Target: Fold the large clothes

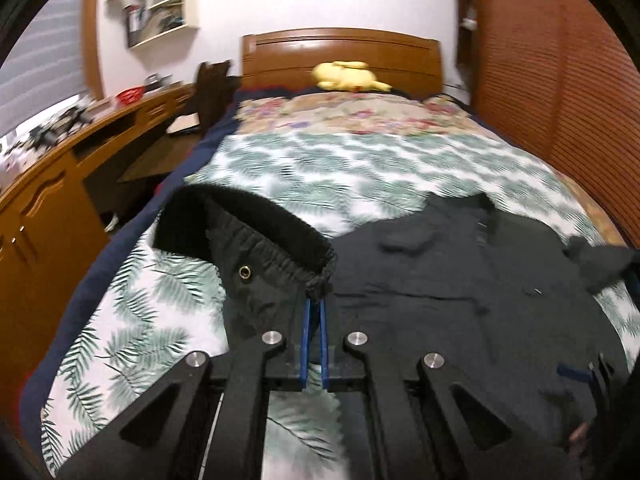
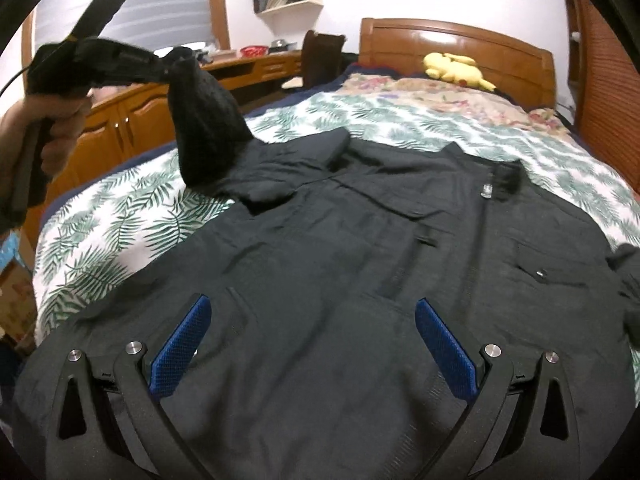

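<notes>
A large black jacket [image 2: 360, 264] lies spread front-up on the leaf-print bedspread [image 2: 132, 216]. My left gripper [image 1: 316, 300] is shut on the ribbed black cuff of the jacket's left sleeve [image 1: 256, 224] and holds it lifted above the bed. In the right wrist view the left gripper [image 2: 166, 66] shows at upper left with the sleeve [image 2: 204, 128] hanging from it. My right gripper [image 2: 316, 320] is open and empty, its blue pads [image 2: 184, 340] spread wide just above the jacket's lower body. The jacket's collar [image 2: 500, 176] points toward the headboard.
A yellow plush toy [image 2: 456, 68] lies by the wooden headboard [image 2: 460, 36]. A wooden desk with cabinets [image 1: 52, 184] runs along the bed's left side, with a dark chair [image 1: 212, 84] at it. A slatted wooden wardrobe [image 1: 560, 80] stands on the right.
</notes>
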### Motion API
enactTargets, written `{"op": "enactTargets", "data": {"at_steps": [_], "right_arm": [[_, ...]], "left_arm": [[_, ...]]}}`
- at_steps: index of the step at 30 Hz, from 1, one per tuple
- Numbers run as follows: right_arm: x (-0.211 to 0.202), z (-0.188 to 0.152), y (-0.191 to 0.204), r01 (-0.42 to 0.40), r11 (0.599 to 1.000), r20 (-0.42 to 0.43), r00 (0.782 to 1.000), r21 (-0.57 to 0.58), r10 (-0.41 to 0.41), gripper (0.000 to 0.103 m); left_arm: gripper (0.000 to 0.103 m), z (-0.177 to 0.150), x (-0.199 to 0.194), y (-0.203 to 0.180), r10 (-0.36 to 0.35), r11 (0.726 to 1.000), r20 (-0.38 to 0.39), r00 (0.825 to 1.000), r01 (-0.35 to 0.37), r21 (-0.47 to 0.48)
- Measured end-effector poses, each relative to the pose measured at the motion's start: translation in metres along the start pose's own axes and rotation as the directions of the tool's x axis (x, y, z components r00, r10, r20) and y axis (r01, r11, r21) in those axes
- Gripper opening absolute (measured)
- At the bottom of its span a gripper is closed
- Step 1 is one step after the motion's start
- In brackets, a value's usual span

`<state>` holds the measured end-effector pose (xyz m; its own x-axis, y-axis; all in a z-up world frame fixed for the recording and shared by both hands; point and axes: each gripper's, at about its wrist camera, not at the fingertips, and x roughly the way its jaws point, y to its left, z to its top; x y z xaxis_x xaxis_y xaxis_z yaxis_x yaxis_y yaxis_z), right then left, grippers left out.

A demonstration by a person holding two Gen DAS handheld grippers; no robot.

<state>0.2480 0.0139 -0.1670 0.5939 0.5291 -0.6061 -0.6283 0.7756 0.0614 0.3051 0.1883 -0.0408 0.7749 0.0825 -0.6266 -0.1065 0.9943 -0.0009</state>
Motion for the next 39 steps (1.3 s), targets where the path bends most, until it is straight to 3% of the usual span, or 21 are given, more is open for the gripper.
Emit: {"op": "enactTargets", "data": {"at_steps": [4, 7, 16, 23, 30, 39], "right_arm": [[-0.017, -0.012, -0.017, 0.015, 1.0, -0.008, 1.0, 0.022, -0.015, 0.103], [-0.027, -0.02, -0.027, 0.03, 0.999, -0.014, 0.999, 0.031, -0.029, 0.103], [-0.037, -0.029, -0.043, 0.068, 0.996, -0.025, 0.997, 0.057, -0.067, 0.103], [-0.035, -0.027, -0.032, 0.067, 0.997, -0.033, 0.997, 0.038, -0.065, 0.103], [-0.033, -0.011, -0.003, 0.06, 0.998, -0.051, 0.997, -0.015, -0.061, 0.103], [-0.007, 0.04, 0.047, -0.005, 0.996, -0.06, 0.998, -0.087, 0.0, 0.103]], "left_arm": [[0.0, -0.017, -0.009, -0.043, -0.033, 0.999, 0.011, 0.999, 0.033, 0.033], [0.0, -0.036, -0.01, -0.061, -0.08, 0.997, -0.007, 0.997, 0.08, 0.004], [0.002, -0.084, -0.021, -0.077, -0.062, 0.998, -0.021, 0.998, 0.062, -0.01], [0.008, -0.098, -0.043, -0.085, -0.084, 0.995, -0.011, 0.996, 0.085, 0.049], [0.024, -0.102, -0.077, -0.065, -0.139, 0.99, 0.045, 0.989, 0.138, 0.038], [0.035, -0.106, -0.106, 0.014, -0.065, 0.996, 0.129, 0.989, 0.072, -0.047]]}}
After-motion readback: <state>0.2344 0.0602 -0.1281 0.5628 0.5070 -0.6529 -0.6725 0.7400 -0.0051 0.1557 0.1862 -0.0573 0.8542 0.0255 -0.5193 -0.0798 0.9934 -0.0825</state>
